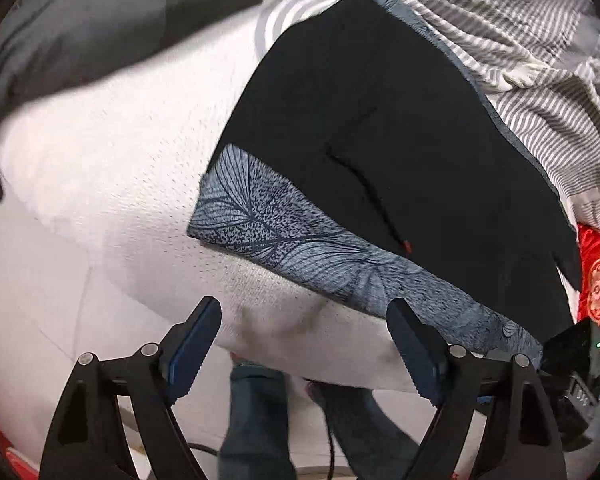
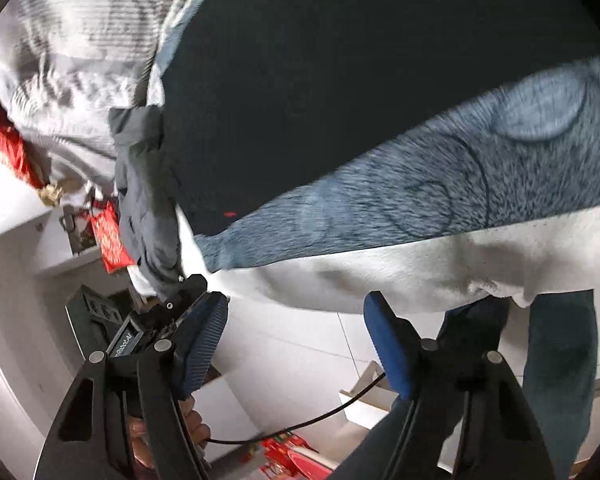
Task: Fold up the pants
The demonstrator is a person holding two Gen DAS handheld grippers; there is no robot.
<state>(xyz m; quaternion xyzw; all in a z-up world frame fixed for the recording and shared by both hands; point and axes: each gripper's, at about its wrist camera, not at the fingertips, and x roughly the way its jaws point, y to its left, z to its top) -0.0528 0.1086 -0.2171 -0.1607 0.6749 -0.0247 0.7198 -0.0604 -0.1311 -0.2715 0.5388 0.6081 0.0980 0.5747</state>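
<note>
The left claw (image 1: 304, 344) stands wide open with nothing between its blue pads (image 1: 192, 348). Ahead of it and a little to its right lie the pants (image 1: 380, 160), a dark, flat-spread garment with a patterned blue-grey band (image 1: 284, 236) along the edge nearest the claw. They rest on a white mattress (image 1: 112, 168), whose rounded edge passes just beyond the fingertips; the claw is near the band, and its right finger overlaps the band's edge in this view, though contact cannot be told. Beyond the pants sits a grey-striped bedding heap (image 1: 532, 64), and a dark grey cloth (image 1: 80, 20) lies far ahead to the left.

The right claw (image 2: 296, 320) is likewise wide open and empty. The pants (image 2: 340, 80) fill the view ahead of it, their patterned band (image 2: 420, 200) closest, with the white mattress edge (image 2: 380, 272) just past the fingertips. A bunched dark end of the garment (image 2: 148, 200) hangs ahead of its left finger. The other claw's body (image 2: 168, 312) shows just beside that left finger. The person's jeans-clad legs (image 2: 556, 360) stand below, to the right.
</note>
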